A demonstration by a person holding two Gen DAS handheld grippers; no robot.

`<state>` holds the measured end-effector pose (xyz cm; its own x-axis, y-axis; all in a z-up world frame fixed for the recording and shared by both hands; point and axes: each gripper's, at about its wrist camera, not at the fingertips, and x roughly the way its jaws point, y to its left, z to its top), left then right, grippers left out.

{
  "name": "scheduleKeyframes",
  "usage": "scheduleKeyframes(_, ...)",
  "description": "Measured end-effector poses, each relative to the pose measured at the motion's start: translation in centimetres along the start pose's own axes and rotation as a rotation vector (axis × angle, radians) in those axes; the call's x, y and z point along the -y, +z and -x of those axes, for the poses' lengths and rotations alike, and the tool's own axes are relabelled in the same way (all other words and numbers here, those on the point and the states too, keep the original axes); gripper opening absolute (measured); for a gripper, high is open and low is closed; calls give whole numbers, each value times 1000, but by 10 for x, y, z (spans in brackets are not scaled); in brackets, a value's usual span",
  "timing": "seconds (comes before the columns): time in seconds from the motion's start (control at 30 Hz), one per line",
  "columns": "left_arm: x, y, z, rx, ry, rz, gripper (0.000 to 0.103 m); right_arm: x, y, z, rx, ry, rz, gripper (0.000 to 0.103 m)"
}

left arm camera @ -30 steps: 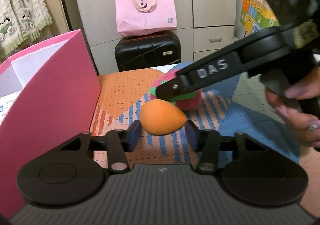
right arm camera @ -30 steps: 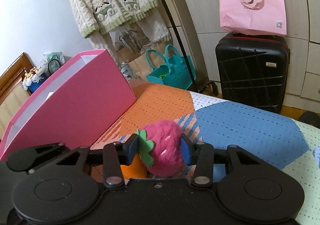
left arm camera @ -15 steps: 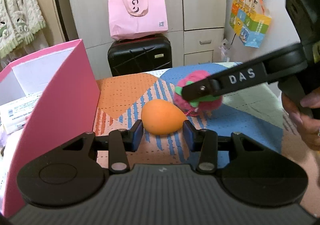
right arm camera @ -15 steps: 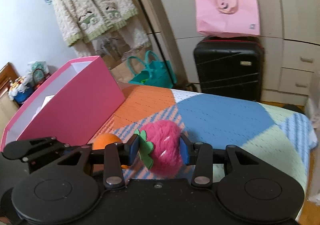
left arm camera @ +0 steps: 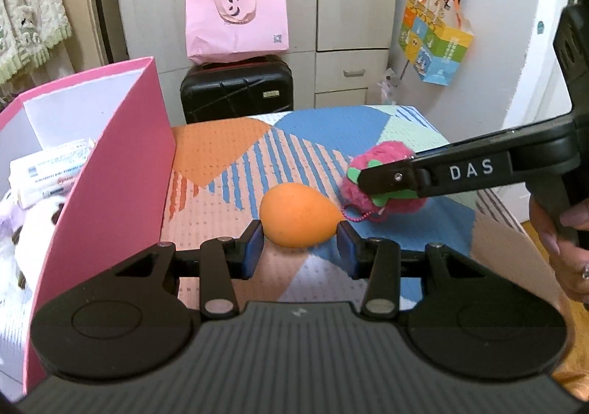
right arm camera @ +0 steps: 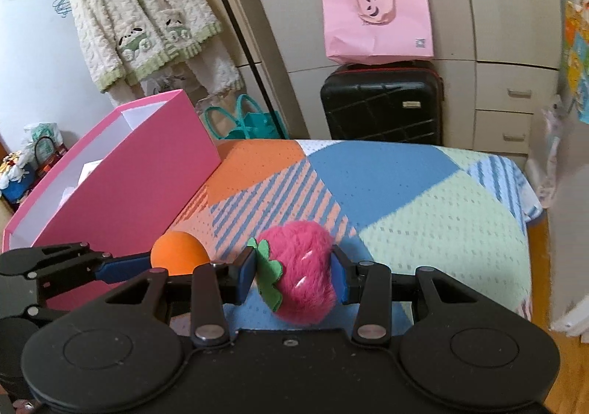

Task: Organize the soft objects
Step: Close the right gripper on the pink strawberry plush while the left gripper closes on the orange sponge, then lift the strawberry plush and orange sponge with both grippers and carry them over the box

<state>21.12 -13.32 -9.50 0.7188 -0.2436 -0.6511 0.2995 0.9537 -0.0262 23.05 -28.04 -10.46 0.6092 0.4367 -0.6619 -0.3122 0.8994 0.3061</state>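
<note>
The plush strawberry [right arm camera: 300, 283] sits pinched between the two pads of the right tongs [right arm camera: 294, 277], its green felt leaves against the left-hand pad; the grip is closed on it and, from the left wrist view, the toy appears lifted clear of the patterned tabletop [left arm camera: 331, 134], with a small pink bead chain dangling beneath it. Just left of those tongs, the orange egg-shaped sponge [left arm camera: 300, 215] is held by the left tongs [left arm camera: 300, 248], whose blue pads press its two ends; whether it is fully off the surface or only grazing it cannot be told.

Left of both tongs, and running alongside them, stands the open pink box [left arm camera: 121, 171] with white inner walls. Inside it, seen past the near wall from the left wrist view, lie a white printed packet [left arm camera: 51, 171] and something white and fluffy [left arm camera: 25, 230] lower down; the rest of its floor is hidden by the wall.

Judged from this, the sorting is partway along: some items already rest in the box, two soft things are in hand, and nothing else loose shows on the tabletop ahead of the tongs. What seems left is carrying the sponge and the strawberry leftward over the box rim and letting them go inside.
</note>
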Motion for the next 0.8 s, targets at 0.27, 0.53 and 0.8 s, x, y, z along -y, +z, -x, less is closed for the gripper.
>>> scheduleKeyframes(0.27, -6, -14, 18, -106, -94, 12, 42, -15, -26, 20, -12, -34, -33, 48)
scheduleKeyframes(0.53, -11, -28, 43, -141, -134, -30, 42, -34, -57, 42, -30, -28, -28, 48)
scheduleKeyframes(0.8, -21, -44, 64, -189, -220, -35, 42, -59, -70, 63, -44, -25, -12, 48)
